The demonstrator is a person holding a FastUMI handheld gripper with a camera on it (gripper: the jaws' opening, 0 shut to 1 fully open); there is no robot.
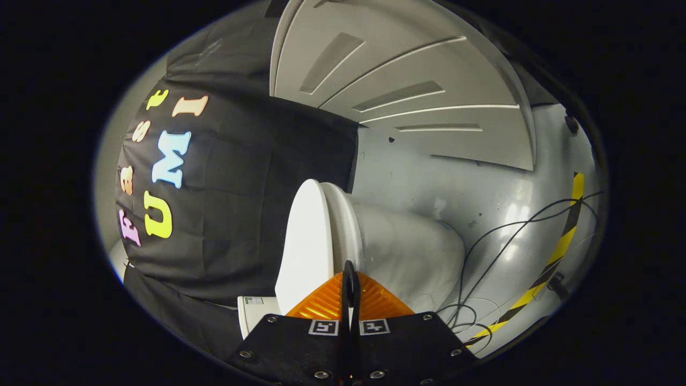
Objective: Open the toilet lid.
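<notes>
The view is rolled on its side, with the floor to the right. A white toilet stands just ahead of my fingers. Its lid (pixel 306 241) lies down against the seat (pixel 342 214), with only a thin seam between them, and the bowl (pixel 412 252) bulges out beyond. My gripper (pixel 351 273) is shut, fingers pressed together with nothing visible between them. Its tips sit right in front of the seam at the lid's front edge; I cannot tell whether they touch it.
The toilet's tank (pixel 256 313) shows beside the lid, against the black cloth wall (pixel 241 187). Black cables (pixel 504 241) and a yellow-black hazard tape strip (pixel 557 252) lie on the grey floor past the bowl. A grey ribbed panel (pixel 407 91) stands further off.
</notes>
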